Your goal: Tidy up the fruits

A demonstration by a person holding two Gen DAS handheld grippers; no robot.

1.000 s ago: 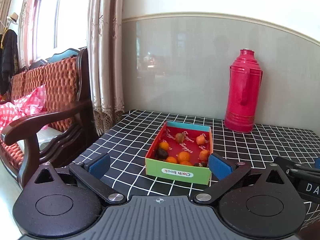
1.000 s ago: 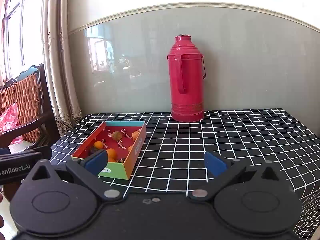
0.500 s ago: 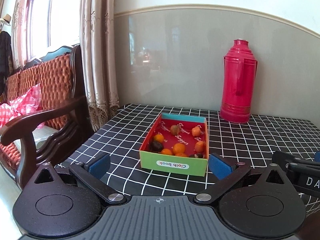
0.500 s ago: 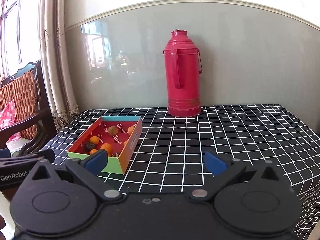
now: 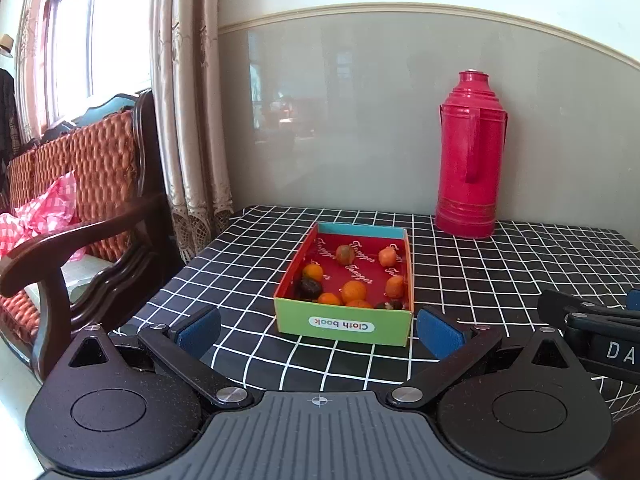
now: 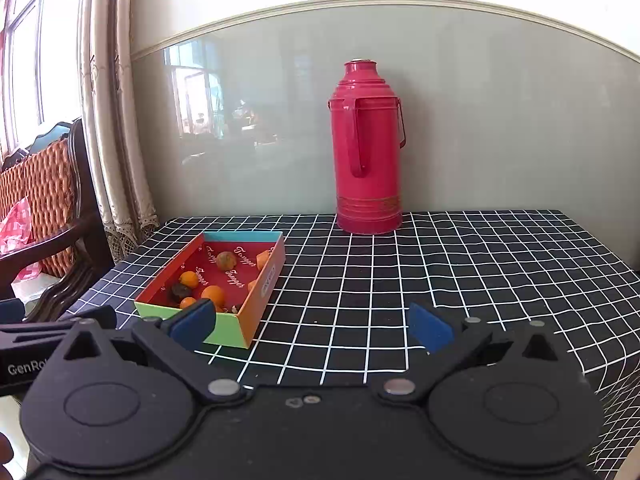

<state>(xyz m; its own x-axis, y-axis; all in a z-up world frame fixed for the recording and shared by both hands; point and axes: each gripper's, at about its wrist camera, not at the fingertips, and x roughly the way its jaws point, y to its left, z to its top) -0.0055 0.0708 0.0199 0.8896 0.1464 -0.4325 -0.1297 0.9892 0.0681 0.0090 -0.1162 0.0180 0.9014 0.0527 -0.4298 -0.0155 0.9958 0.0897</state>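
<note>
Box (image 5: 343, 325) front label reads "Cloth book", upside down; left gripper (image 5: 318, 333), right gripper (image 6: 312, 325) both spread apart, empty

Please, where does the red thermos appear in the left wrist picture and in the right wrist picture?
Left wrist view: the red thermos stands right of centre, against the wall.
Right wrist view: the red thermos stands near the centre, against the wall.
Shared landmark: the fruit box, in front of the thermos and to its left in both views.

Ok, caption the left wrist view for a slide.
Open left gripper faces a shallow box of small fruits on a checked tablecloth, red thermos behind.
</note>
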